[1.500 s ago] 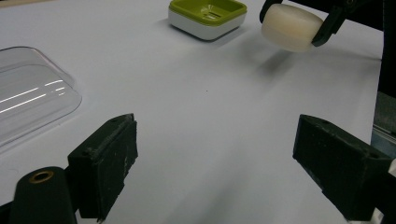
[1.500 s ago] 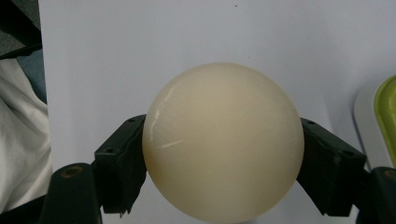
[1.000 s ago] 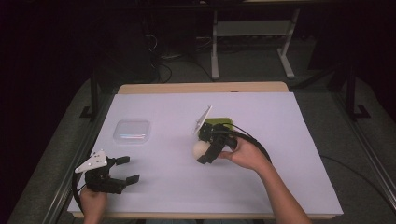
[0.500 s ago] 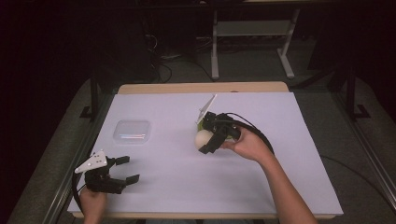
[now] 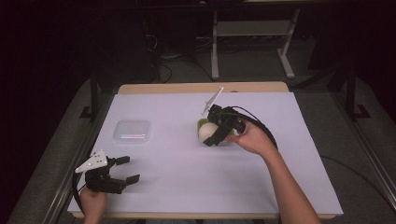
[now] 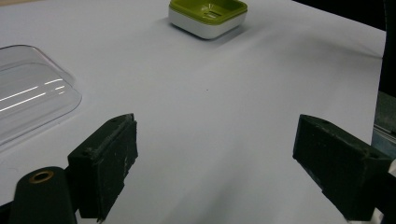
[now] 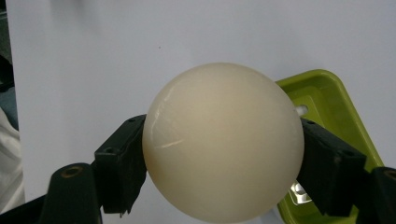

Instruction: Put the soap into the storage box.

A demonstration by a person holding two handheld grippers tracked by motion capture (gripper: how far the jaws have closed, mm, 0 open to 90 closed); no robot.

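Ball [image 7: 223, 142]: gripped in the right gripper [image 5: 216, 131], carried farther up the table, now over the green tray [image 7: 327, 107].
Left gripper [image 5: 122, 169]: jaws wide, empty, unmoved near left.
Meaning: ball probably going into the tray.

A smooth, cream ball [image 7: 223, 142] with a soft sheen is sitting at the centre of the right gripper view, catching faint highlights between matt black jaws with scuffed, slightly rough faces. At the right of that frame a glossy lime-green plastic tray [image 7: 334, 107] is showing, and in the left gripper view its outer wall is looking white and smooth. A clear, shiny plastic lid [image 6: 30, 100] is reflecting light streaks at the left of that view, lying on a matt white sheet [image 5: 168, 112] covering a table with a wooden edge [image 5: 201, 87].
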